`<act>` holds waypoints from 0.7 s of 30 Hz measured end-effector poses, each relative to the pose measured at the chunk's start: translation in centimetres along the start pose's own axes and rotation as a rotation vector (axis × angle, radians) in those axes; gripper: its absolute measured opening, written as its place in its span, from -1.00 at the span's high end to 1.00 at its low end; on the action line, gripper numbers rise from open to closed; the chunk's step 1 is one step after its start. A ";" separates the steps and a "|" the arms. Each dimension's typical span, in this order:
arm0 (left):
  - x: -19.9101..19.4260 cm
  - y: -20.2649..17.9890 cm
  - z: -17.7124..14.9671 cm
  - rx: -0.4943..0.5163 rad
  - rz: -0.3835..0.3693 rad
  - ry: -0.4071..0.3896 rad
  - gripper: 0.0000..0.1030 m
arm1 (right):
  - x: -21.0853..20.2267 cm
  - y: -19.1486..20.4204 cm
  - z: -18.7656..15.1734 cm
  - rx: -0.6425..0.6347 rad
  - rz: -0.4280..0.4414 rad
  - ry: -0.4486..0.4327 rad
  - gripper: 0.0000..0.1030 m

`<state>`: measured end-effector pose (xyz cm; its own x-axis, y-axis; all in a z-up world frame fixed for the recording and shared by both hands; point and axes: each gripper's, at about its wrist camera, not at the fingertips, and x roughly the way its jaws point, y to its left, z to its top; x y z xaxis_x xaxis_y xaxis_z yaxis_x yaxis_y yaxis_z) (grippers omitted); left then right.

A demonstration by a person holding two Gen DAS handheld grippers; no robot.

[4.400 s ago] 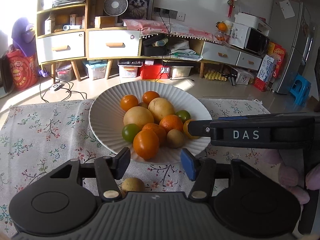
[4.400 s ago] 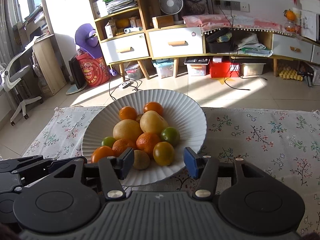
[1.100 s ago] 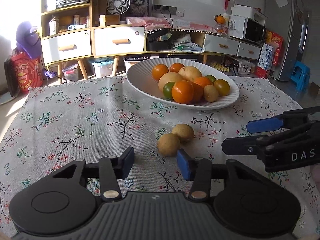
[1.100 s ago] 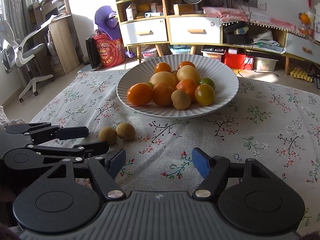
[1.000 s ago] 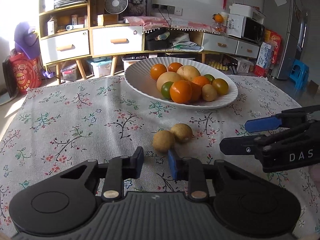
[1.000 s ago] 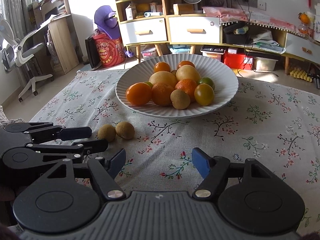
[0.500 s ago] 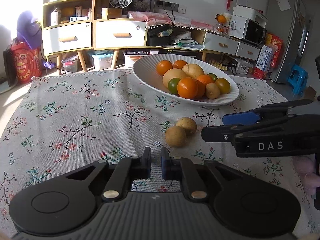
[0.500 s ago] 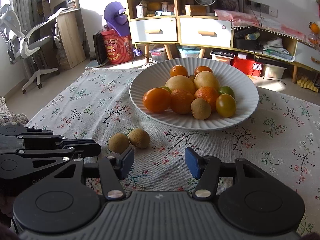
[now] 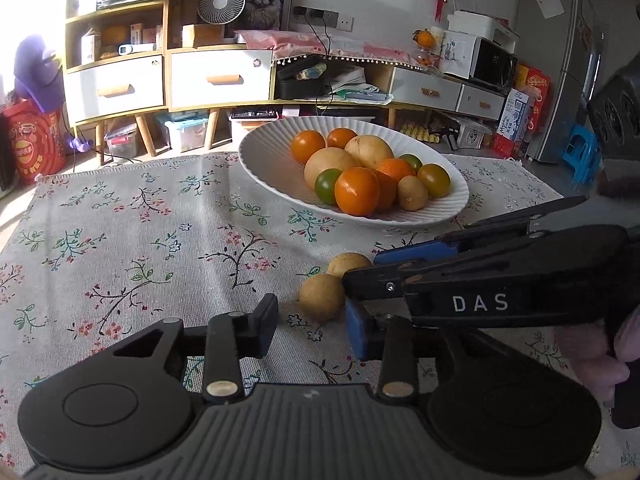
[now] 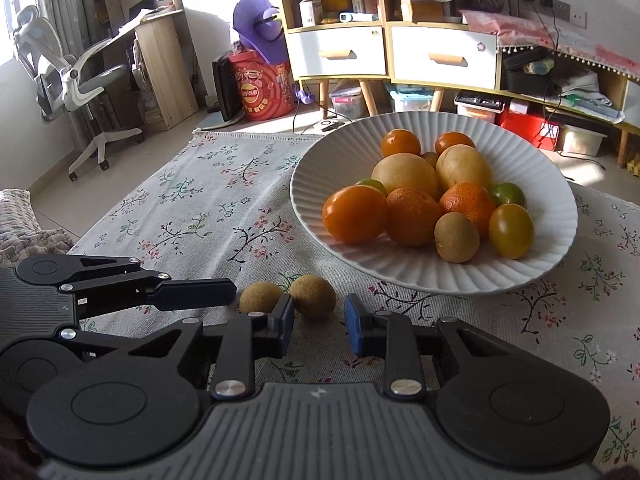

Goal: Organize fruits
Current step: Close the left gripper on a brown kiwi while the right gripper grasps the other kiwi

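Two small brown fruits lie side by side on the flowered cloth in front of the plate. In the left wrist view the nearer one (image 9: 322, 297) sits just ahead of my open left gripper (image 9: 313, 334); the farther one (image 9: 348, 265) is partly hidden by the right gripper's fingers (image 9: 384, 284). In the right wrist view my open right gripper (image 10: 320, 330) is around the right-hand brown fruit (image 10: 313, 295), with the other fruit (image 10: 260, 297) beside its left finger. The white ribbed plate (image 10: 424, 272) holds several orange, yellow and green fruits.
The flowered tablecloth (image 9: 140, 232) covers the table. The left gripper's fingers (image 10: 188, 294) reach in from the left in the right wrist view. Shelves, drawers and a fan stand behind the table; an office chair (image 10: 68, 76) is at the far left.
My left gripper has reopened after closing empty. My right gripper has moved forward and down, and now straddles the right-hand brown fruit, with its jaws narrower than before.
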<state>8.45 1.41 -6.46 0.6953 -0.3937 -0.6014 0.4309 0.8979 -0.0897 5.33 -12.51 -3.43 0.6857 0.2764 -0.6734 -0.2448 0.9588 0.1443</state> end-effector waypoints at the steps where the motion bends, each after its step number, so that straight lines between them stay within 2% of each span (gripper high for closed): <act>1: 0.1 0.0 0.0 0.003 -0.001 0.001 0.30 | 0.0 -0.2 0.1 0.020 0.013 0.000 0.49; 6: 0.5 -0.3 0.2 0.027 -0.009 0.005 0.33 | 0.4 -1.1 0.1 0.105 0.075 0.002 0.50; 7: 0.6 -0.4 0.2 0.031 -0.009 0.006 0.41 | 0.6 -1.1 0.1 0.115 0.081 0.004 0.50; 9: 0.6 -0.5 0.2 0.038 -0.008 0.011 0.53 | 0.7 -1.1 0.0 0.119 0.082 0.002 0.49; 21: -0.7 -0.4 -0.3 0.018 0.026 0.025 0.55 | 0.0 -0.8 -0.2 0.089 0.044 0.002 0.54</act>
<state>7.62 1.42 -6.28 0.6917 -0.3654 -0.6230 0.4236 0.9039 -0.0599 5.43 -13.24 -3.69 0.6745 0.3183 -0.6662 -0.2126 0.9478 0.2377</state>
